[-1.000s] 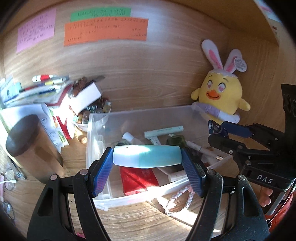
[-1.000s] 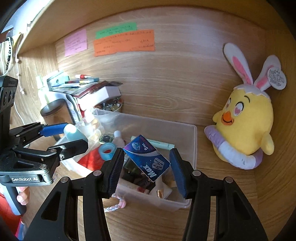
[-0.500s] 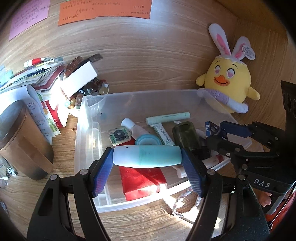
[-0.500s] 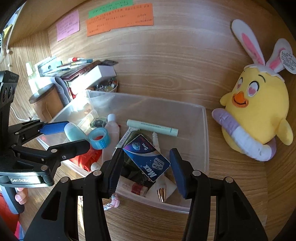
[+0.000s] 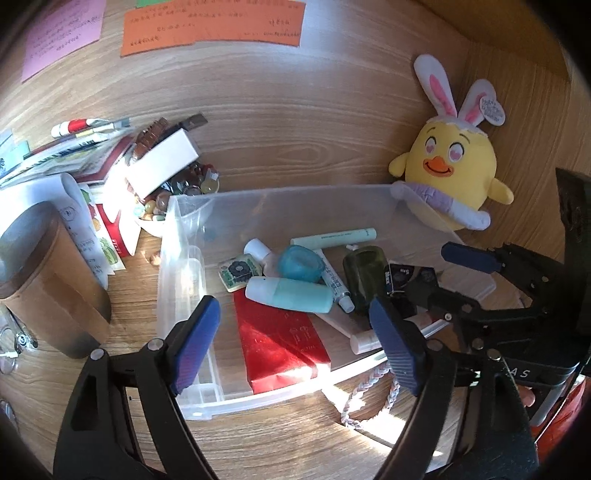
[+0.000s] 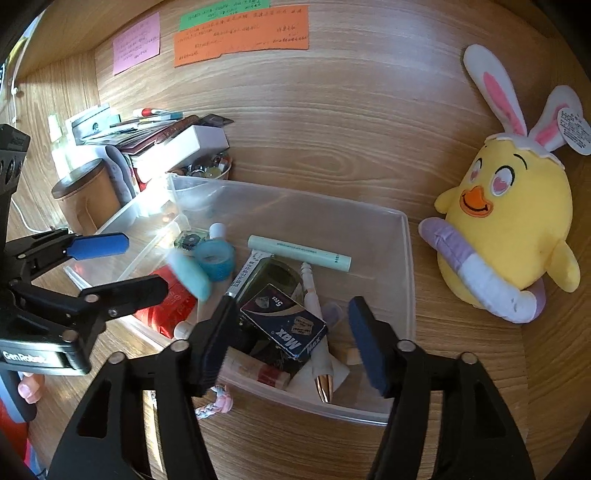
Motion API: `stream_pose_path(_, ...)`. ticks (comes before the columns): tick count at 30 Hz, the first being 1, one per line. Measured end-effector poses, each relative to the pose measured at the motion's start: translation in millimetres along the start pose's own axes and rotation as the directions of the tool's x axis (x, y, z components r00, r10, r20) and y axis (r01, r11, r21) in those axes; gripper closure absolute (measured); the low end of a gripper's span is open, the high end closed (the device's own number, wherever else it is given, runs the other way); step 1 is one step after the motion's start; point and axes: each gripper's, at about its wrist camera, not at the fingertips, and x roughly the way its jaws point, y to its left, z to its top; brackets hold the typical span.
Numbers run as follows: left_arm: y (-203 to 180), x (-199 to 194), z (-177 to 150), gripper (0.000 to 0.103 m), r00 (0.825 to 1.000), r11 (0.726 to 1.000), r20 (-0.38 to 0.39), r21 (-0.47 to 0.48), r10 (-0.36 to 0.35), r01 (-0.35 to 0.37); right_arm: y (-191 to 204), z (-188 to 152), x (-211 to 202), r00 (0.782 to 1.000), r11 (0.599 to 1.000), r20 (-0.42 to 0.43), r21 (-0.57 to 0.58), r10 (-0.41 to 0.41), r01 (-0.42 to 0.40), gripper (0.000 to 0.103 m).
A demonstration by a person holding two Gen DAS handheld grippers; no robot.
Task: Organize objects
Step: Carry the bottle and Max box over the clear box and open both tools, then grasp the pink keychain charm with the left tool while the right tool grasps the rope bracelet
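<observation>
Now the clear plastic bin (image 5: 173,258) sits below both grippers, cluttered. Both pairs of jaws are spread and hold nothing. The left gripper (image 5: 291,347) hangs over the bin's near edge; the teal tube (image 5: 290,293) lies in the bin just beyond its fingertips, on the red packet (image 5: 280,343). The right gripper (image 6: 291,339) is poised above the blue Max box (image 6: 284,325), which rests tilted on the pile between its fingers.

The clear plastic bin (image 5: 173,258) held a white-capped teal bottle (image 5: 290,293), a glossy red packet (image 5: 280,343), a turquoise tape roll (image 5: 299,263), a dark olive bottle (image 5: 364,275), a pale mint tube (image 6: 299,253) and a navy box (image 6: 284,323) lettered white. Far right sat a yellow chick plush (image 6: 517,221) with pink-lined white ears. Orange notes (image 6: 240,35) and pink notes (image 6: 136,42) patched the wood-grain wall (image 6: 332,110).
</observation>
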Motion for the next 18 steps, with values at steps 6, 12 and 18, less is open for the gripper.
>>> stream_pose_path(6, 1, -19, 0, 0.015, 0.999, 1.000, 0.033, -0.007, -0.016, 0.016, 3, 0, -6, 1.000, 1.000, 0.000, -0.009, -0.004, 0.004, 0.038)
stream_pose_path(12, 8, -46, -4, 0.006, 0.997, 1.000, 0.083, -0.007, 0.008, -0.008, 8, -2, -21, 1.000, 1.000, 0.027, -0.017, -0.011, 0.012, 0.028)
stream_pose_path(18, 31, -72, -10, 0.004, 0.992, 0.998, 0.110, -0.024, 0.056, -0.054, 16, -5, -42, 0.998, 1.000, 0.054, -0.026, 0.014, -0.012, 0.023)
